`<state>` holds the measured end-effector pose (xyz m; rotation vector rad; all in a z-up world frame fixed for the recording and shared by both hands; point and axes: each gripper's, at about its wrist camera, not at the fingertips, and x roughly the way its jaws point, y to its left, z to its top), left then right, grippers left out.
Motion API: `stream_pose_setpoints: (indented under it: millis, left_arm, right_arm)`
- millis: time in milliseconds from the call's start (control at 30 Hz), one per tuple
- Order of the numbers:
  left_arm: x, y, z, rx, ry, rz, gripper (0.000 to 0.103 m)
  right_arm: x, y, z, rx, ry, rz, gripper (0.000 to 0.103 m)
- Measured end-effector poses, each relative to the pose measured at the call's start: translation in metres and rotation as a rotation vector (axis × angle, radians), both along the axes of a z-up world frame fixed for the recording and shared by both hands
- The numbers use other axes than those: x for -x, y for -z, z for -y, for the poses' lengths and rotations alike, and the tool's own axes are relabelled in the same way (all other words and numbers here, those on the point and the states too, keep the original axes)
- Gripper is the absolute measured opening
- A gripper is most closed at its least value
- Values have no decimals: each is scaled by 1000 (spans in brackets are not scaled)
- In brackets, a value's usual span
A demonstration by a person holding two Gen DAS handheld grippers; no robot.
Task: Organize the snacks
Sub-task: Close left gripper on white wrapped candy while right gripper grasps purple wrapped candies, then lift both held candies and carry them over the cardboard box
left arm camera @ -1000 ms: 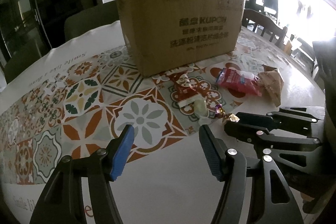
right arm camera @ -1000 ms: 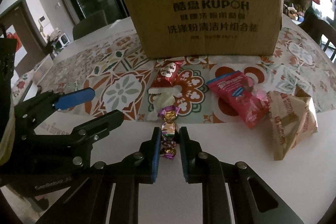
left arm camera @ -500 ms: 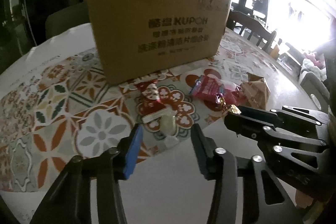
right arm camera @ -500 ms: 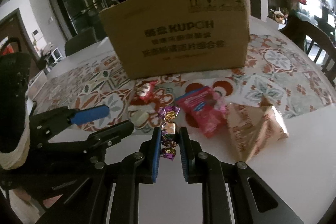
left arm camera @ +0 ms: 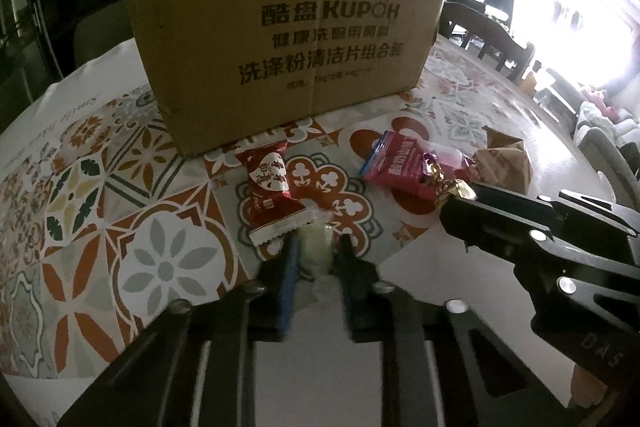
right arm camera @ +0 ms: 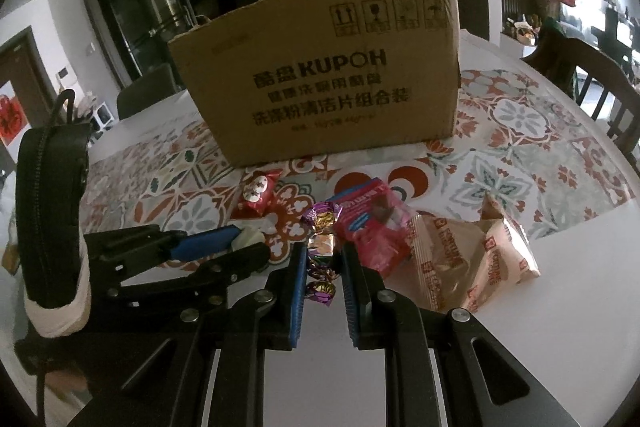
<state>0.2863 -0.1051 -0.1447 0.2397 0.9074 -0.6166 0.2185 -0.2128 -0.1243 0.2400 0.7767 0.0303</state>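
Left wrist: pale green clear-wrapped candy [left arm camera: 316, 254] pinched in left tool [left arm camera: 316, 259].

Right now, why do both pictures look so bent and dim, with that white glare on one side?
Left wrist view: fisheye bulges the cardboard box, the window at right is blown out, the near left gripper is soft and dark. Right wrist view: black rounded corners, curved door frames, light more even, the box print a little blurred.
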Motion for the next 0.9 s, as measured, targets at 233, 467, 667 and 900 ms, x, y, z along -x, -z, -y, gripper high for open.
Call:
stream_pose_setpoints:
  millis: [233,467,667,900]
  left_arm:
    - [7,-11,-5,17,-25,15,19]
    - [21,-39,-15,55,-54,55,19]
    - [30,-74,-22,97,-71,116,19]
    - [32,-110,-22,128,-89,181,19]
  right_arm:
    - [1,-2,1,-8,-4,4,19]
    - [7,-16,0,-16,-22,35,18]
    - [14,-40,-2,-15,-39,84,18]
    - [15,-68,-1,-15,-51,145,18]
